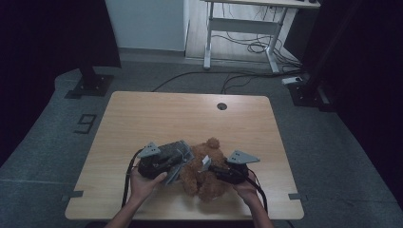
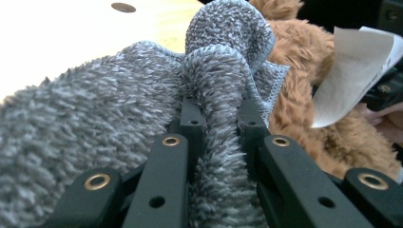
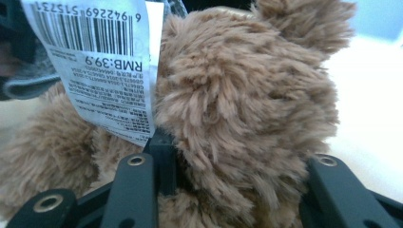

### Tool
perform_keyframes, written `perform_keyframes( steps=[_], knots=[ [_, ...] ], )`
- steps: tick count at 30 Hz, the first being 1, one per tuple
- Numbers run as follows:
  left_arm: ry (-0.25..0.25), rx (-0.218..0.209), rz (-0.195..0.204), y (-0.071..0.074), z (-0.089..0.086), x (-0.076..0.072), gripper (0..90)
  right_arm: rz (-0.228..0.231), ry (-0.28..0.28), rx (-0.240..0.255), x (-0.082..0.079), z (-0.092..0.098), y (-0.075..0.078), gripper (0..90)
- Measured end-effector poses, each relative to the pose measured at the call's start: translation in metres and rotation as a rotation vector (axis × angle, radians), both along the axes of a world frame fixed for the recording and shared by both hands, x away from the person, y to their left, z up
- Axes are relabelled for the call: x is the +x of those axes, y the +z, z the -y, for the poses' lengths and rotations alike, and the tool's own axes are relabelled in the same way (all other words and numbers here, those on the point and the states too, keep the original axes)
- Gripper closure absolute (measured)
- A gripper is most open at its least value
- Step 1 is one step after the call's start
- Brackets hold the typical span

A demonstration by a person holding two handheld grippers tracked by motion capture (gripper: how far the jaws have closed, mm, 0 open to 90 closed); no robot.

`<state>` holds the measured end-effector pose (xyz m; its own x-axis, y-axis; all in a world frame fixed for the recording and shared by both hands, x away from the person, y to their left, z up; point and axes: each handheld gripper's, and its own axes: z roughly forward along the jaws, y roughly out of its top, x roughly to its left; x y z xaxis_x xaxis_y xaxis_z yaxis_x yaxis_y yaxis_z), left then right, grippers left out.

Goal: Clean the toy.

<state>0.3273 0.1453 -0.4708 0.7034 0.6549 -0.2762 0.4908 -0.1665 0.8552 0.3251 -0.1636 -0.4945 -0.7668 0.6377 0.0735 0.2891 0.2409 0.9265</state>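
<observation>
**Inspector A:** What step is in hand?

**Inspector B:** The left gripper [image 2: 219, 116] is clamping a fold of the grey fleecy cloth [image 2: 95, 118], with the pile bunching up between its jaws. The right gripper [image 3: 233, 166] is closing round a lobe of the brown teddy bear [image 1: 205, 172]; fur is filling the gap and the left jaw is bearing on it. Whether the right jaw is pressing I cannot tell. I am judging this as the dressing or wrapping stage: cloth being brought to the bear.

**Inspector A:** Where are the goods lying?

**Inspector B:** Near the front edge of the desk [image 1: 142, 114], centre. The cloth is sitting just left of the bear and touching it.

**Inspector A:** The next move?

**Inspector B:** Probably steadying the bear while drawing the cloth rightward over it. The hanging tag may be getting in the way.

**Inspector A:** Any markings?

**Inspector B:** The white paper tag [image 3: 102, 61] is showing upside down, carrying a barcode, the digits 6 942269 515731 and "RMB:39.9". The finer print is too small to read.
</observation>
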Motion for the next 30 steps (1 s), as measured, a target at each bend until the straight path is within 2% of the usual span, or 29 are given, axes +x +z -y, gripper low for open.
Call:
perform_keyframes(
  steps=[3, 6, 7, 8, 9, 13, 16, 20, 21, 23, 30],
  knots=[
    [0.013, -0.011, 0.004, 0.006, 0.000, 0.008, 77.6, 0.107, -0.018, -0.063, 0.005, -0.006, 0.009, 55.2],
    [0.011, -0.023, 0.002, 0.010, 0.001, 0.011, 77.5, 0.166, -0.022, -0.100, 0.010, -0.008, 0.009, 54.7],
    [0.000, -0.032, 0.012, 0.017, 0.005, 0.011, 77.4, 0.181, -0.017, -0.102, 0.012, -0.007, 0.006, 54.0],
    [0.000, -0.032, 0.012, 0.017, 0.005, 0.011, 77.4, 0.181, -0.017, -0.102, 0.012, -0.007, 0.006, 54.0],
    [-0.015, -0.030, 0.032, 0.024, 0.014, 0.010, 77.3, 0.175, -0.008, -0.096, 0.012, -0.005, 0.001, 52.3],
    [-0.062, -0.010, 0.055, 0.037, 0.044, 0.012, 76.9, 0.158, 0.005, -0.080, 0.006, 0.001, -0.009, 48.3],
    [-0.092, 0.039, 0.054, 0.038, 0.074, 0.018, 76.6, 0.142, -0.006, -0.075, 0.002, 0.005, -0.016, 46.0],
    [-0.097, 0.125, 0.052, 0.026, 0.108, 0.024, 76.3, 0.096, -0.046, -0.070, 0.003, 0.009, -0.025, 45.0],
    [-0.095, 0.136, 0.051, 0.023, 0.112, 0.025, 76.4, 0.080, -0.058, -0.070, 0.004, 0.011, -0.029, 45.4],
    [-0.097, 0.131, 0.045, 0.018, 0.113, 0.025, 76.6, 0.059, -0.059, -0.055, 0.005, 0.015, -0.035, 46.6],
    [-0.066, 0.149, 0.086, 0.015, 0.095, 0.014, 76.8, 0.075, -0.033, -0.063, 0.002, 0.017, -0.039, 47.8]
  ],
)
